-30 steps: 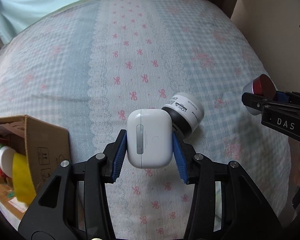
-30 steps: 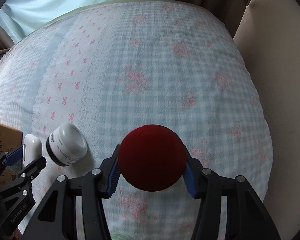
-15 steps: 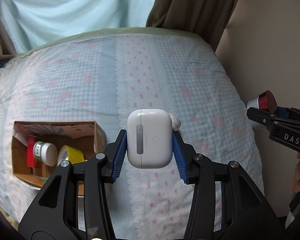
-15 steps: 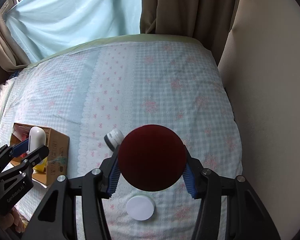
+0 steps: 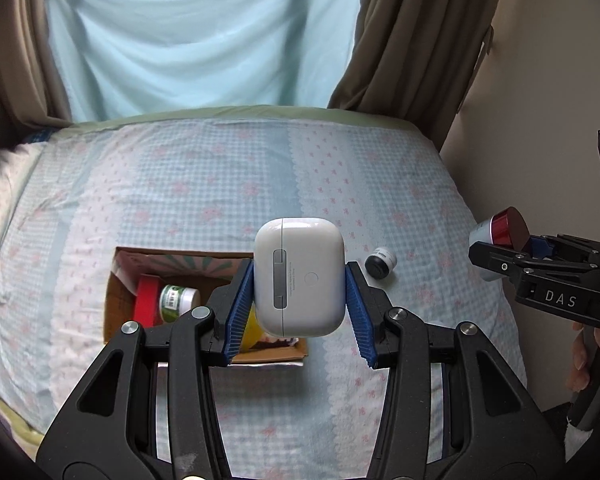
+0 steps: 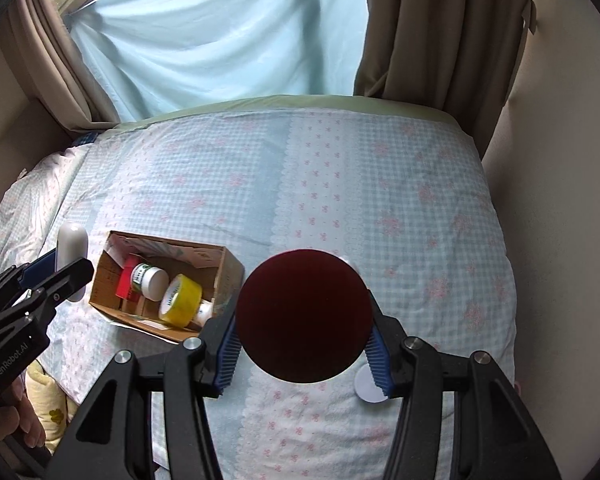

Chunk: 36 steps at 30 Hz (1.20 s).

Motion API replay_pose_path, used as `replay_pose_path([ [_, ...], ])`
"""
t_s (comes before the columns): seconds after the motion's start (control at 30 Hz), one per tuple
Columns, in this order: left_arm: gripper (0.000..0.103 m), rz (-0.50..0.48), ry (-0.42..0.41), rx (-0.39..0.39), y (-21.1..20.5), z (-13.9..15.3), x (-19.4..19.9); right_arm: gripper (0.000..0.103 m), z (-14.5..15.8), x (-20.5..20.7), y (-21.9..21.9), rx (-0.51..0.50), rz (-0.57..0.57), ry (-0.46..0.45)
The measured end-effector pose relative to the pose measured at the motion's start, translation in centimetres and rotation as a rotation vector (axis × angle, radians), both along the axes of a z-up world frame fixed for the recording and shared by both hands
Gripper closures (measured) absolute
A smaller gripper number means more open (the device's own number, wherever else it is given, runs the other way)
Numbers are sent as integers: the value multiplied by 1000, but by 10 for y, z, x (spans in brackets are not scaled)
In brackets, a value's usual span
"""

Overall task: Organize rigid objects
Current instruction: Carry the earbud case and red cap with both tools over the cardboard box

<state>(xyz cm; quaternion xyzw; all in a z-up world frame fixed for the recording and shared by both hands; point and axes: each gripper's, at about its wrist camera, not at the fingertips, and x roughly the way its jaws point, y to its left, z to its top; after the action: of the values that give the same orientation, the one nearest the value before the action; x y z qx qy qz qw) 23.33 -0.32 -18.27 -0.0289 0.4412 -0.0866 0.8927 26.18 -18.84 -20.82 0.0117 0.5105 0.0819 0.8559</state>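
On the left of the bed (image 6: 420, 184), a cardboard box (image 6: 228, 268) lies open on the checked sheet with a red packet (image 6: 125, 280), a green-labelled jar (image 6: 150, 278) and a roll of yellow tape (image 6: 180, 300) already inside. Above and partly over it hangs the left claw (image 5: 300, 296), clenched on a white earbud case (image 5: 300, 276); the blue pads (image 5: 240, 308) press its two flat sides, and the case stands upright, high off the bed.

To the right, the right claw (image 6: 304, 346) is clamped around a jar with a dark red lid (image 6: 303, 316), also held well clear of the sheet.

My worry is the case: it is smooth and rounded, gripped only by its sides, so a quick swing or tilt toward the box could let it slide out and drop onto the bed, or bounce off the box wall. The box is small and already crowded, so both claws arriving together would likely knock into each other or push the box along the soft sheet. One at a time looks safer.

Farther right, a small dark-bottomed jar (image 5: 381, 267) lies on its side on the sheet, and a white round lid (image 6: 366, 386) rests flat just beside the right claw's pad. Neither blocks the path to the box. Curtains (image 6: 440, 40) and a pale blue drape (image 6: 220, 40) hang behind the bed.
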Motion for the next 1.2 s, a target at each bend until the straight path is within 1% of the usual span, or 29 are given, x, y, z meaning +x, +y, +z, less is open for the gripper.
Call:
replay_pose_path([
  [0.1, 62, -9, 6, 1, 39, -3, -9, 53, 9, -8, 37, 14, -1, -12],
  [0.17, 62, -26, 17, 26, 65, -8, -13, 53, 9, -13, 61, 40, -15, -6],
  [0.27, 62, -55, 43, 39, 102, -19, -19, 53, 3, -20, 98, 55, -34, 17],
  [0.4, 62, -75, 92, 37, 149, -40, -19, 53, -10, -27, 145, 75, -63, 52],
  [0.57, 62, -121, 146, 67, 183, -70, -10, 53, -33, -27, 186, 77, -91, 103],
  [0.67, 62, -141, 176, 80, 192, -87, -1, 53, -48, -19, 200, 63, -100, 136],
  [0.77, 62, -144, 212, 72, 198, -105, 9, 53, -64, -7, 207, 30, -116, 173],
  [0.97, 62, -146, 318, 69, 196, -157, 37, 53, -110, 28, 201, -7, -162, 269],
  [1.1, 62, -182, 370, 105, 191, -192, 57, 53, -139, 54, 195, -13, -201, 311],
  [1.2, 62, -191, 414, 131, 189, -215, 72, 53, -160, 75, 194, -20, -199, 342],
])
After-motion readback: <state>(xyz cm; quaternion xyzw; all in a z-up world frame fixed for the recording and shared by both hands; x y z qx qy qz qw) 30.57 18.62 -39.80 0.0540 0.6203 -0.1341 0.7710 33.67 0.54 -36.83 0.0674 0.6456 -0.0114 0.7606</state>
